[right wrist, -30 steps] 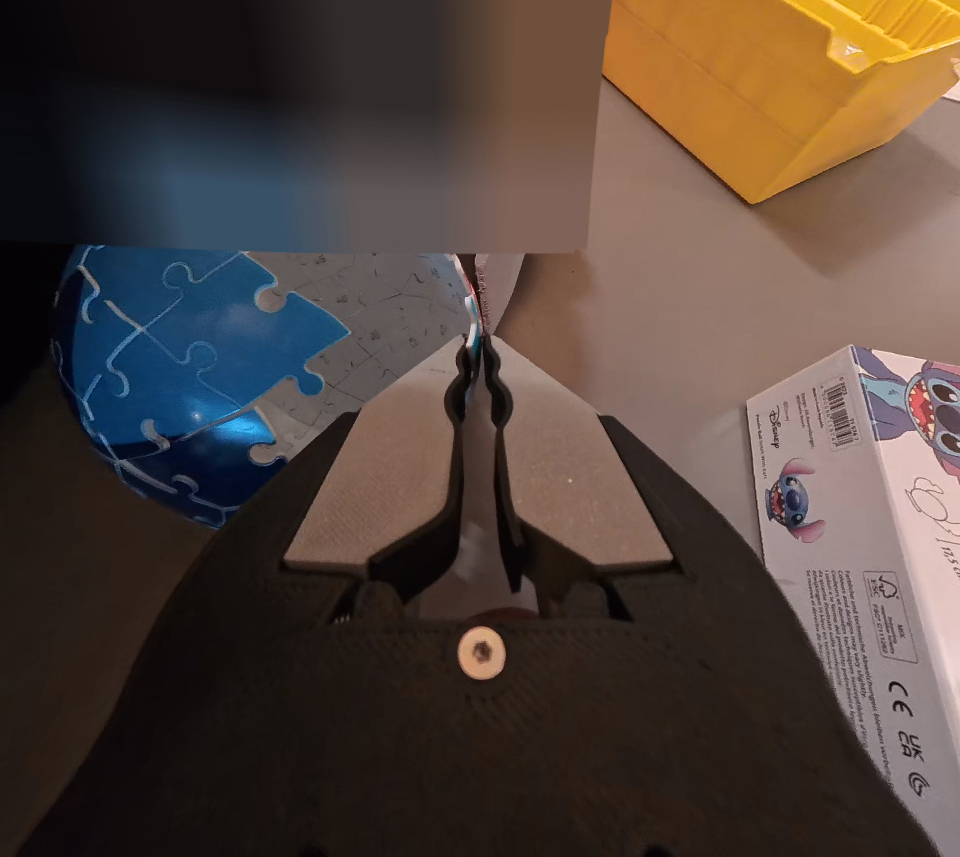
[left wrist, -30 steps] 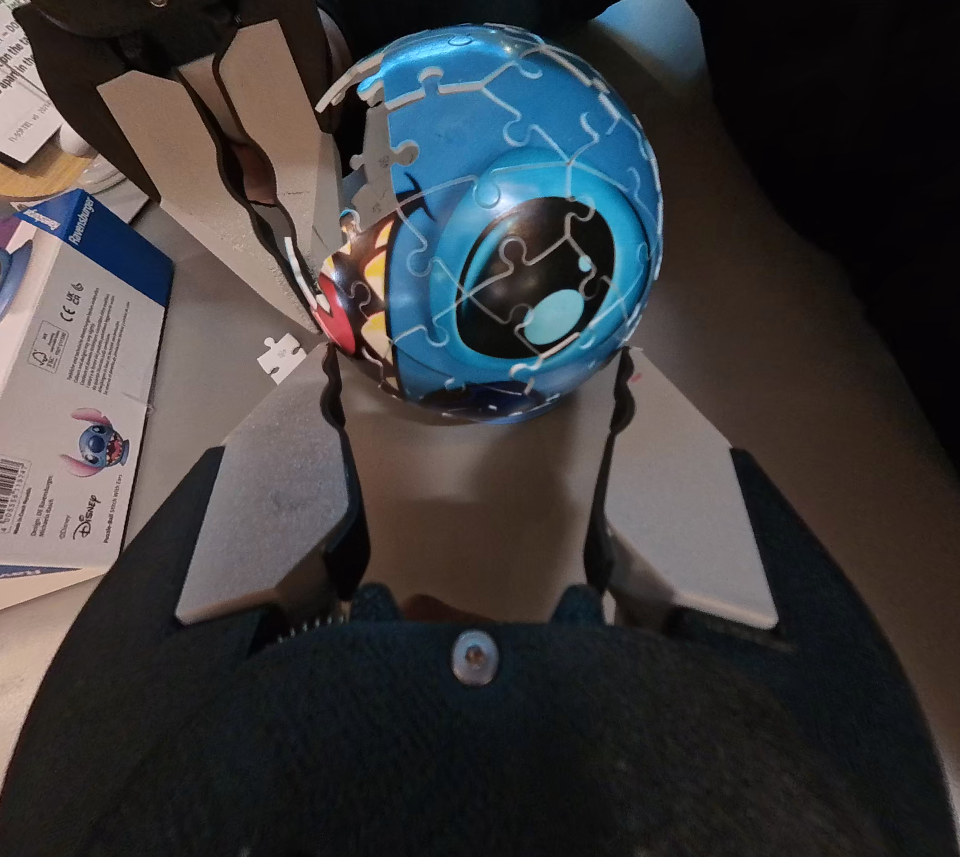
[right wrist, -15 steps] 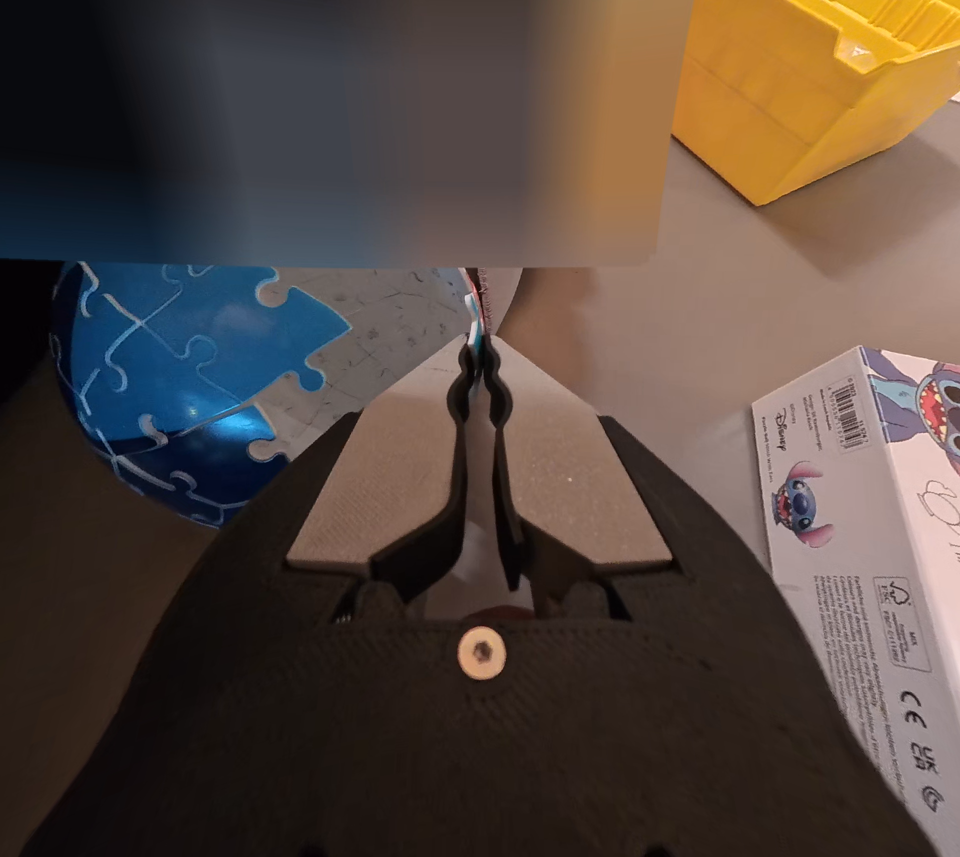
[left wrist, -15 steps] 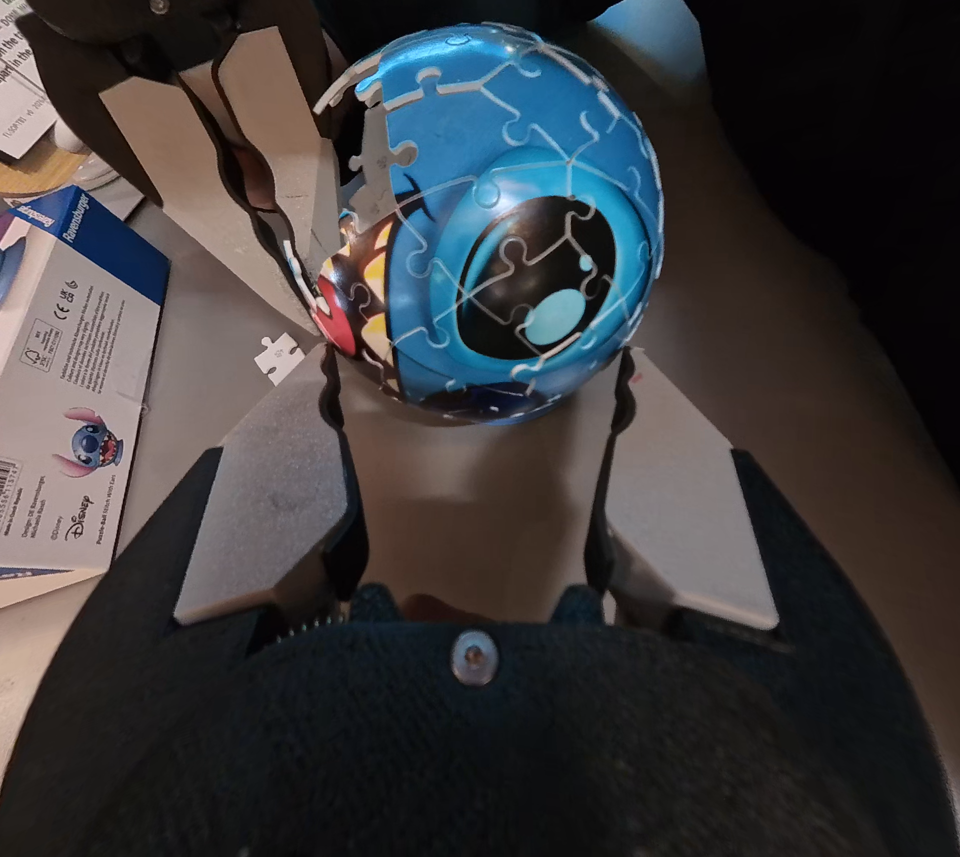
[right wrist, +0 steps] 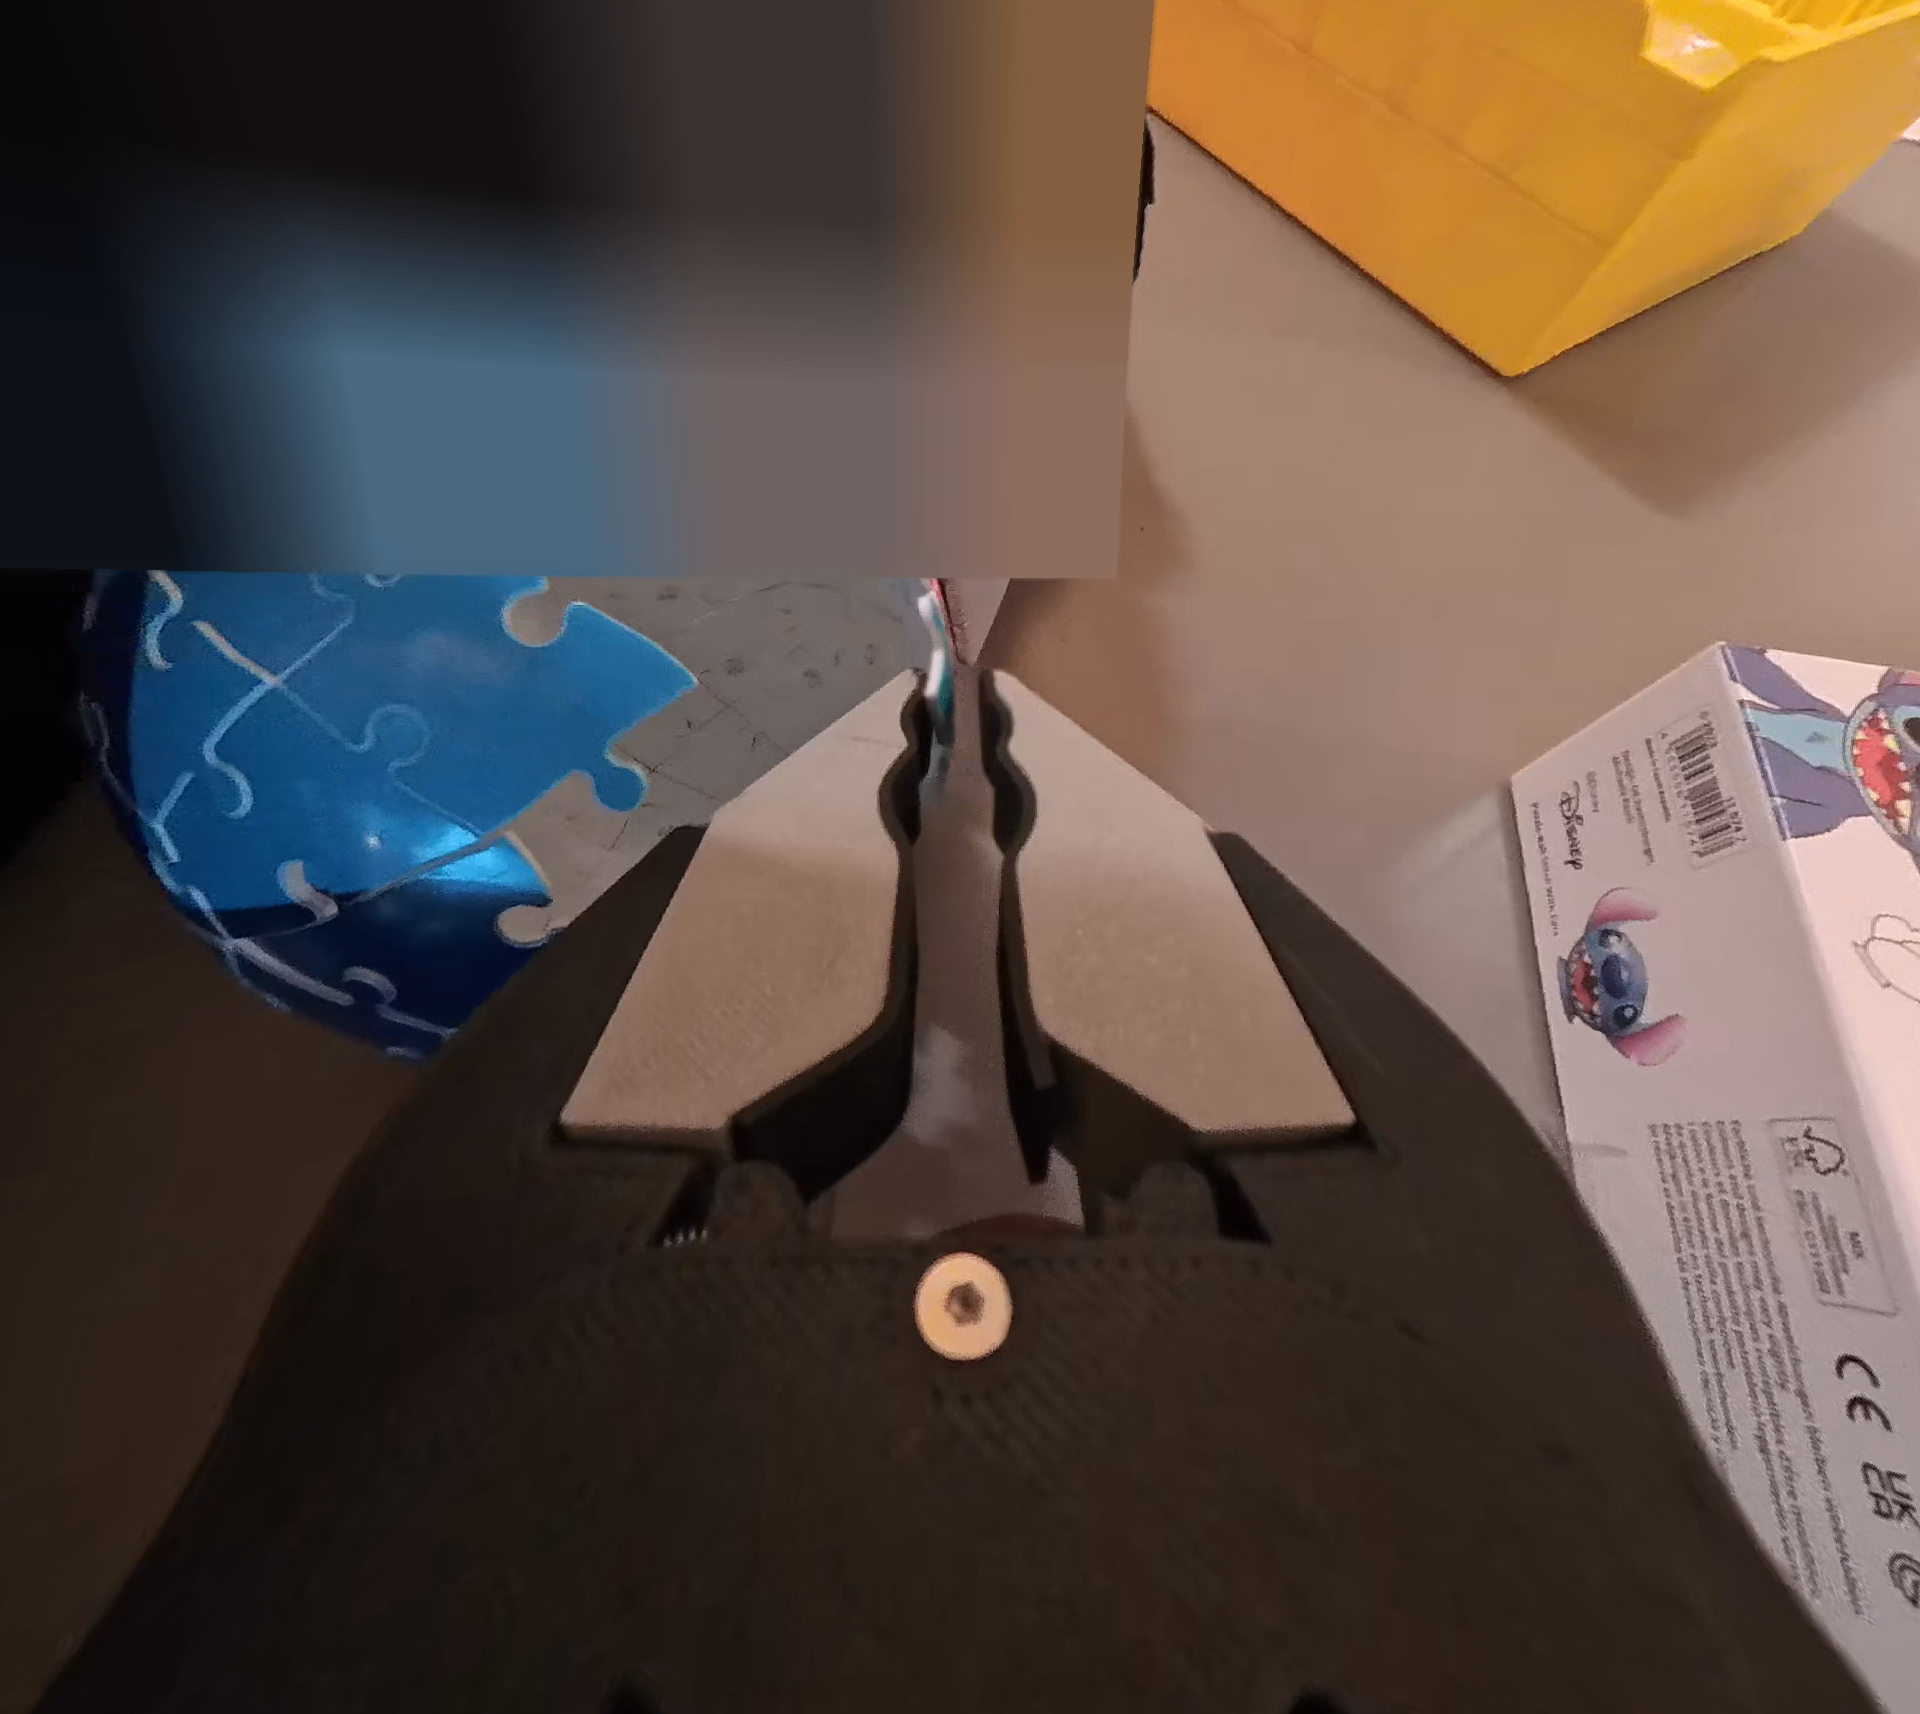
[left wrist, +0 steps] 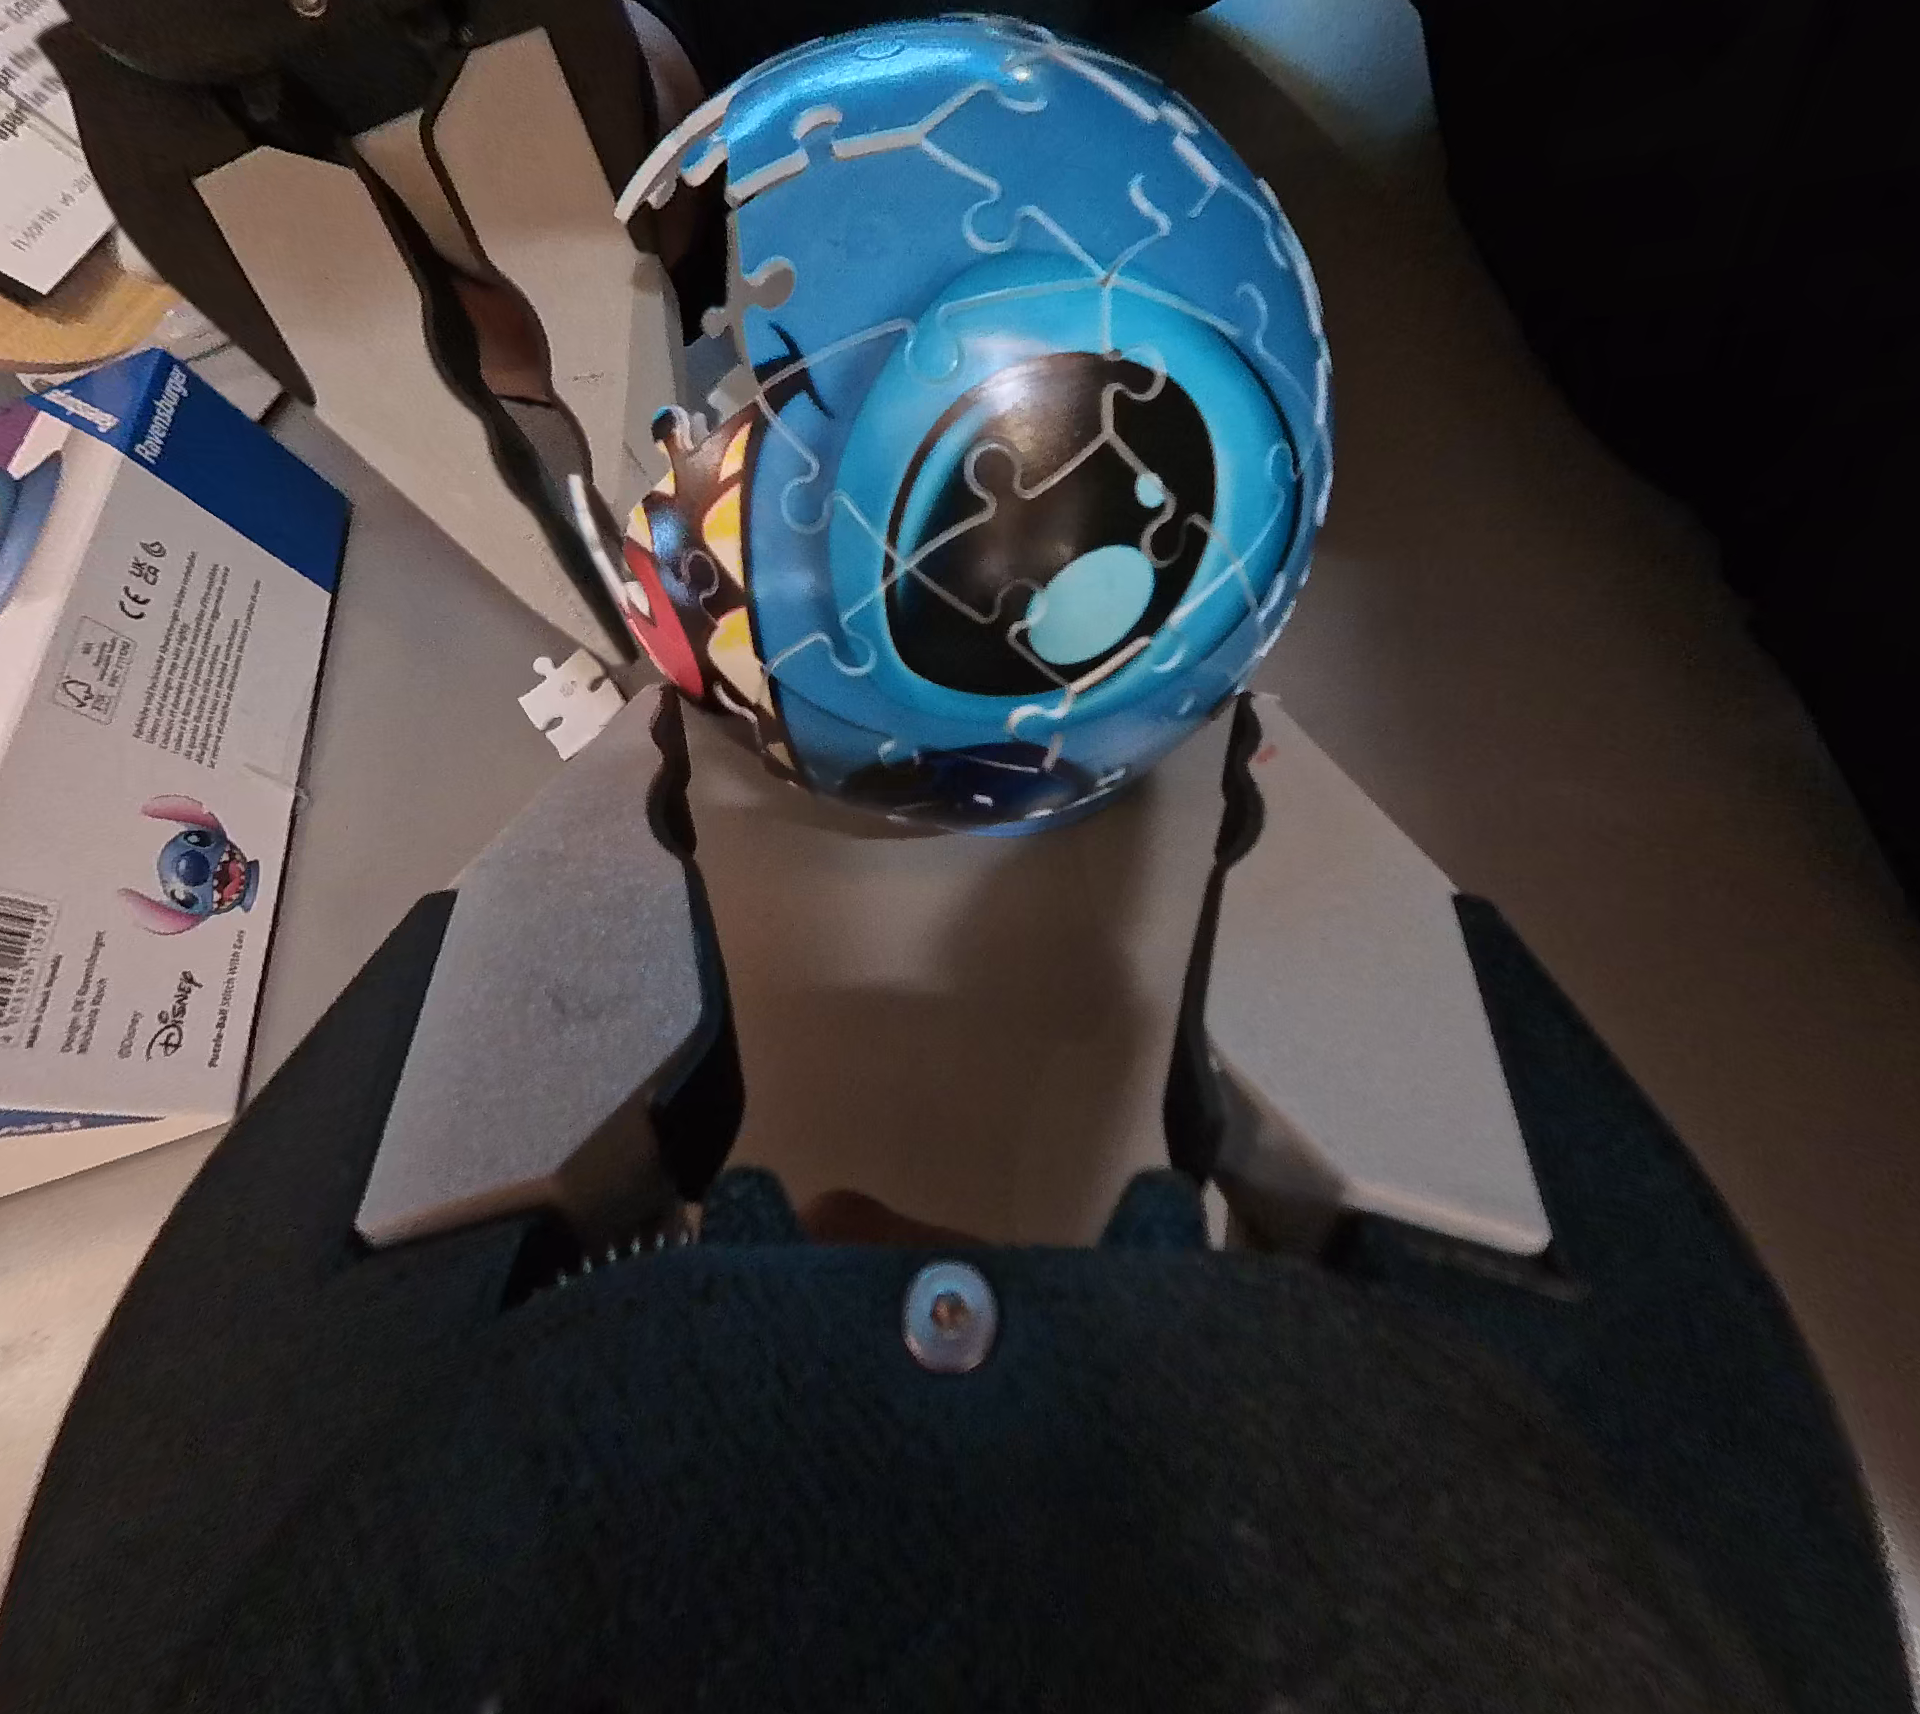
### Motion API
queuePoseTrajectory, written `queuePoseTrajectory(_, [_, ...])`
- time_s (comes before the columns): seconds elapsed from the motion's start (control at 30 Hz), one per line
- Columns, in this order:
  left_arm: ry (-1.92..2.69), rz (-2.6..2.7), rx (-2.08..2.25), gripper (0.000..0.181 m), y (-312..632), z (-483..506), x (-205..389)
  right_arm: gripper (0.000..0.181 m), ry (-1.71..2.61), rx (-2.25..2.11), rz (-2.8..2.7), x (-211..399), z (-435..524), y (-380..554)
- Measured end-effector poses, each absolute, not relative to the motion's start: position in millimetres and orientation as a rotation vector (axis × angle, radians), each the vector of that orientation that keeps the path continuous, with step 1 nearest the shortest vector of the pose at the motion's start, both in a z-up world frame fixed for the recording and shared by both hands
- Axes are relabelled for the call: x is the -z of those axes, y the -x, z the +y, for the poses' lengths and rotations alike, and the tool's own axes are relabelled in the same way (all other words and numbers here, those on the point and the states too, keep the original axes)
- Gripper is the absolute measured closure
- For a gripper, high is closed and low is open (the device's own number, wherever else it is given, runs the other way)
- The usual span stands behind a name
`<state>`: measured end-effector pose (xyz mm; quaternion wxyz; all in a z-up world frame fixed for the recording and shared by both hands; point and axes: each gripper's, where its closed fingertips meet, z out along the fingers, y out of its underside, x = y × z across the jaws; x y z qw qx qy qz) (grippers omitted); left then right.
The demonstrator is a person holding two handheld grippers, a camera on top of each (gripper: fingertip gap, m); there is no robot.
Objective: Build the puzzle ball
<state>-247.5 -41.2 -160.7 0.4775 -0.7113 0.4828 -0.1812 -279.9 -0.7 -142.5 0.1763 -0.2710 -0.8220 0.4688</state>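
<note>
The blue puzzle ball [left wrist: 1018,438] is partly built, with a big dark eye facing me and an open gap on its left side. My left gripper [left wrist: 954,724] holds the ball's lower part between its wide-set fingertips. My right gripper [right wrist: 951,688] is shut on a thin puzzle piece [right wrist: 938,708] and presses it edge-on at the gap's rim. In the left wrist view the right gripper [left wrist: 608,615] reaches down from the upper left beside the red and yellow mouth pieces. In the right wrist view the ball [right wrist: 343,760] shows its grey inside.
A loose white puzzle piece [left wrist: 566,703] lies on the table beside the ball. The puzzle box [left wrist: 156,729] lies to the left; it also shows in the right wrist view [right wrist: 1745,1093]. A yellow bin [right wrist: 1507,54] stands at the back right. Papers lie at the far left.
The ball and left gripper have shifted slightly against the box. The right gripper has kept its piece at the gap's edge, edging a little along it.
</note>
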Motion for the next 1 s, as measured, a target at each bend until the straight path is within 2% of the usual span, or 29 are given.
queuePoseTrajectory(1.0, [1.727, 1.181, 0.445, 0.078, 244.5, -42.3, 157.8, 0.181, 0.801, -1.450, -2.318, 138.6, -5.7, 279.2])
